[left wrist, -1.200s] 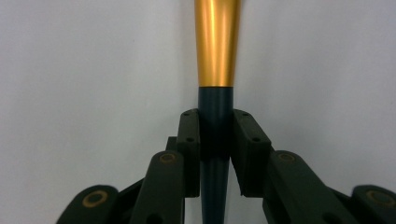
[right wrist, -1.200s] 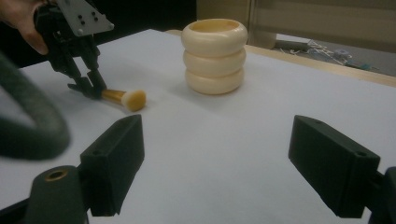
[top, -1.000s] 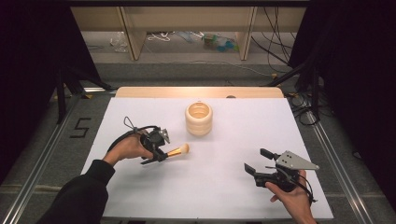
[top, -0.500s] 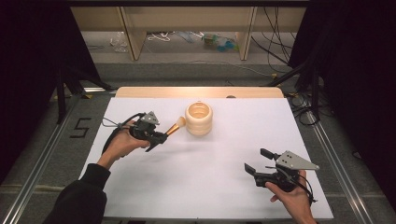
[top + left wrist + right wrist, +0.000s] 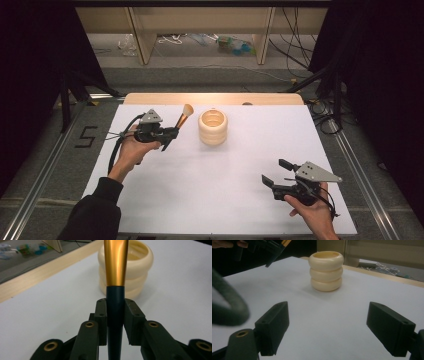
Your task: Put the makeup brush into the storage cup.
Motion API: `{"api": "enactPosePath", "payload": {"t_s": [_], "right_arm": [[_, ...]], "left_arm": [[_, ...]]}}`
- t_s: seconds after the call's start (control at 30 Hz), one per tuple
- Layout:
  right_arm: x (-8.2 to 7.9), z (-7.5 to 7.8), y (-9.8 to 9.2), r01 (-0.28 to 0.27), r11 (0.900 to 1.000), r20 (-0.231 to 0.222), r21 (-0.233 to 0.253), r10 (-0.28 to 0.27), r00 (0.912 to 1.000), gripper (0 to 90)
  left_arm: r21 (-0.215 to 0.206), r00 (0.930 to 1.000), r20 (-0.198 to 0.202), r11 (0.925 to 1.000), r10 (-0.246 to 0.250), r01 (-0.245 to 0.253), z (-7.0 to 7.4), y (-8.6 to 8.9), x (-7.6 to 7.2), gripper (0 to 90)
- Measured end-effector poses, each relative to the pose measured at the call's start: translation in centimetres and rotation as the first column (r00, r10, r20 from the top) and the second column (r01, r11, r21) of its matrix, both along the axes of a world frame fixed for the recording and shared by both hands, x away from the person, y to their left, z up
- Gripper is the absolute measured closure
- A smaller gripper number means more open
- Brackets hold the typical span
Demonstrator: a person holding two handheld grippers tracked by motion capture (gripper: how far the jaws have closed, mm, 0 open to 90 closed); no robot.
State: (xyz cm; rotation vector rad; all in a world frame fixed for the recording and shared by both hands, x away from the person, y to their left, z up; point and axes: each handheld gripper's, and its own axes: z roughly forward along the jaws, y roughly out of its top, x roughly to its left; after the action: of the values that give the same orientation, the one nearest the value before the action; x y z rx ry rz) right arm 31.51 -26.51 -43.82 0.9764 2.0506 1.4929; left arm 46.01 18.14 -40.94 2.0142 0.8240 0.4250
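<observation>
Holding the makeup brush (image 5: 184,116) by its dark handle, your left tongs (image 5: 170,134) are clamped tight on it, raised off the counter (image 5: 210,185) toward the far left part of the white sheet. The brush tilts up and away from you, its pale bristle head pointing toward the far edge, just left of the cream ribbed cup (image 5: 213,127). In the left gripper view the gold ferrule (image 5: 116,262) rises straight in front of the cup (image 5: 140,267), with a gap of bare sheet between the tongs (image 5: 115,315) and the cup's base. The cup stands upright near the middle of the far edge, well clear of both side edges.

Your right tongs (image 5: 276,173) sit near the near right corner, jaws spread wide and holding nothing, well apart from the cup. Between them and the cup you have a broad stretch of open counter; the right gripper view shows that open sheet running up to the cup (image 5: 326,270).
</observation>
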Motion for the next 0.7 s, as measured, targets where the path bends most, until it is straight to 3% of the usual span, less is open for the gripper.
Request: {"api": "enactPosePath", "payload": {"t_s": [0.03,0.2,0.27,0.33,0.57,0.6,0.7], "right_arm": [[0.08,-0.06,0.02,0.003,1.0,0.011,-0.001,-0.003,0.9999,19.4],[0.01,0.04,-0.11,0.004,1.0,0.002,-0.016,-0.004,1.0,19.4],[0.02,-0.03,-0.05,0.011,1.0,0.006,-0.017,-0.011,0.9999,19.4],[0.08,-0.07,0.01,0.001,1.0,0.011,0.0,-0.001,0.9999,19.4],[0.05,0.0,-0.09,0.008,1.0,0.003,-0.018,-0.008,1.0,19.4],[0.04,-0.02,-0.09,0.008,1.0,0.002,-0.021,-0.007,1.0,19.4],[0.04,0.03,-0.1,0.007,1.0,0.002,-0.016,-0.007,1.0,19.4]], "left_arm": [[-0.028,0.9998,0.005,0.9994,0.018,-0.018,0.0,-0.12,-0.02,74.3],[-0.082,0.9973,0.037,0.9949,0.063,-0.06,0.33,0.14,0.13,74.3],[-0.115,0.9969,0.033,0.9911,0.071,-0.067,0.35,0.22,0.28,74.3],[-0.122,0.995,0.045,0.9891,0.089,-0.083,0.41,0.25,0.36,74.3],[-0.175,0.9881,0.078,0.9776,0.133,-0.117,0.68,0.09,0.55,74.3],[-0.202,0.9847,0.094,0.9714,0.147,-0.126,0.77,0.02,0.65,74.3],[-0.231,0.9791,0.113,0.9629,0.169,-0.139,0.94,-0.11,0.84,74.3]]}}
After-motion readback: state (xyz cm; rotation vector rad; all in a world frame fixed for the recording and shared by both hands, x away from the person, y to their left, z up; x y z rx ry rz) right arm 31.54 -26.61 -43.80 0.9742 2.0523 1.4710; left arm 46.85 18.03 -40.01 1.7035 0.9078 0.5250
